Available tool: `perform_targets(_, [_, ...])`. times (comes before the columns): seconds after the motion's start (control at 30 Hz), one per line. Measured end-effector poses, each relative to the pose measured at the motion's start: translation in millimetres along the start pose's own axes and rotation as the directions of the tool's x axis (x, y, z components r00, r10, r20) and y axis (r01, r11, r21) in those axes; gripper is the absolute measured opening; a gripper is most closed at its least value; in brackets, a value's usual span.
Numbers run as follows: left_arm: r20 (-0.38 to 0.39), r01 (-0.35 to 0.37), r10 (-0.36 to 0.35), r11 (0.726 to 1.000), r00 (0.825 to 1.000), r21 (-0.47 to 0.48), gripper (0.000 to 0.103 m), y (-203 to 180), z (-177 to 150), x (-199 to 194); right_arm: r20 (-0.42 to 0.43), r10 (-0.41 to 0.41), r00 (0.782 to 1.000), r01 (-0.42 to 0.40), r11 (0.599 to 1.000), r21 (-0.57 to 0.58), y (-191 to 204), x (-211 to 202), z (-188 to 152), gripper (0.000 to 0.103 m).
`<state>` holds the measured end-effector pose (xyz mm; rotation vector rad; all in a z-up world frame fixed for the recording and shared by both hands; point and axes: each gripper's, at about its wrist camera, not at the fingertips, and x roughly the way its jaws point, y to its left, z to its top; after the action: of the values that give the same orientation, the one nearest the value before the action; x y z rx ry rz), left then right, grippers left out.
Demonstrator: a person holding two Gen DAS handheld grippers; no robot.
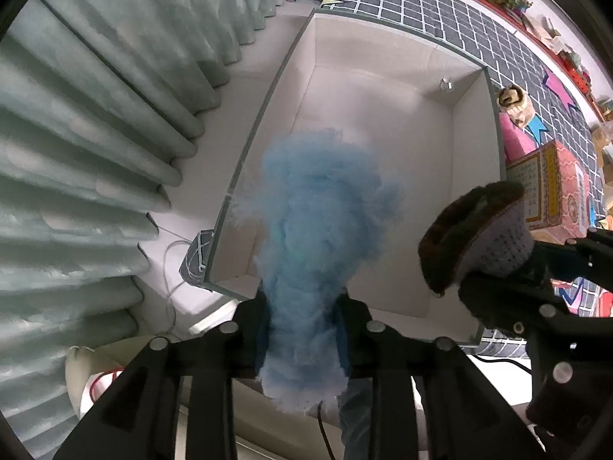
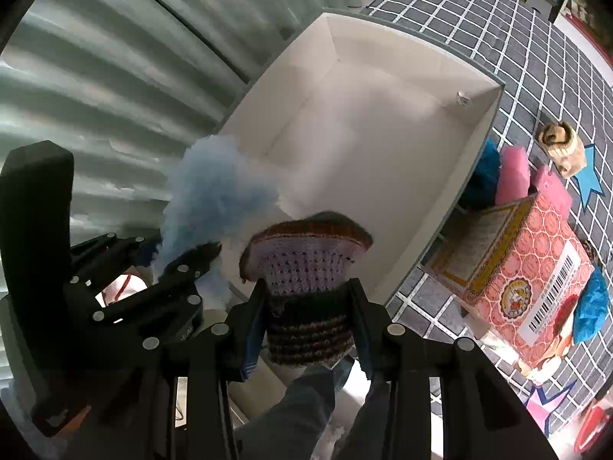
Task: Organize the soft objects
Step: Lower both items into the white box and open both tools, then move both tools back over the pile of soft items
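Left gripper (image 1: 304,329), pointing down over the open white box (image 1: 475,176), with a fluffy light-blue soft item (image 1: 318,222) between its jaws; the fluff fills the gap, and whether the pads press on it or merely flank it cannot be told through the blur. Right gripper (image 2: 308,322), closed on a knitted piece (image 2: 306,264) banded in lilac, black and brown, held above the near rim of the box. The box interior is bare apart from a small fitting at one corner. It stands on a dark grid-patterned mat (image 2: 544,53), beside pale green curtains (image 1: 95,122). To its right lie a pink patterned carton (image 2: 536,268), pink (image 2: 513,172) and teal (image 2: 481,176) fluffy items, and a small tan plush toy (image 2: 563,145).
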<state>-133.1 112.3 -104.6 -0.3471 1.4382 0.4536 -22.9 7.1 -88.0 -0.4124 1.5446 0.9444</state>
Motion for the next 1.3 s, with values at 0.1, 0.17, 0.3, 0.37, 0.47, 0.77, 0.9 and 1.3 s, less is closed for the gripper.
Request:
perform_targets(0.1, [0.004,0.002,-0.002,1.0,1.0,-0.014,0.055,2.6,0.5,-0.9,0.009,0.001,1.0,-0.001,1.0,-0.003,0.6,-1.8,0.5,0.044])
perform_targets(0.17, [0.003,-0.009,0.009,1.0,1.0,-0.025,0.079,4.8,1.1,-1.8,0.023,-0.005,1.0,0.005,1.0,-0.008,0.2,-4.9,1.5,0.049])
perform_targets(0.3, [0.033,-0.008,0.009,0.999,0.999,-0.038,0.082,6.9,1.2,-8.2,0.053,-0.012,0.999,0.013,1.0,-0.012,-0.3,-13.2,3.3,0.08])
perform_targets(0.37, [0.047,-0.008,0.01,0.999,0.999,-0.039,0.09,7.9,2.5,-11.6,0.065,-0.023,0.998,0.025,0.999,-0.021,1.2,-16.9,4.1,0.08])
perform_targets(0.47, [0.01,0.003,-0.002,0.999,1.0,-0.051,0.092,9.9,7.0,-9.6,0.084,-0.029,0.996,0.031,0.999,-0.024,1.9,-23.1,5.2,0.097])
perform_targets(0.77, [0.033,0.031,-0.029,0.997,0.999,-0.07,0.093,10.3,6.4,-18.7,0.16,-0.053,0.986,0.062,0.997,-0.053,7.6,-45.2,10.5,0.103])
perform_targets(0.9, [0.05,0.047,-0.044,0.997,0.998,-0.059,0.093,4.6,10.4,-27.2,0.171,-0.05,0.984,0.056,0.998,-0.03,3.0,-51.6,10.6,0.103])
perform_targets(1.3, [0.088,0.102,-0.104,0.994,0.991,0.03,0.094,-38.9,39.0,-54.7,0.254,-0.077,0.964,0.056,0.994,0.091,-55.7,-105.2,4.4,0.103])
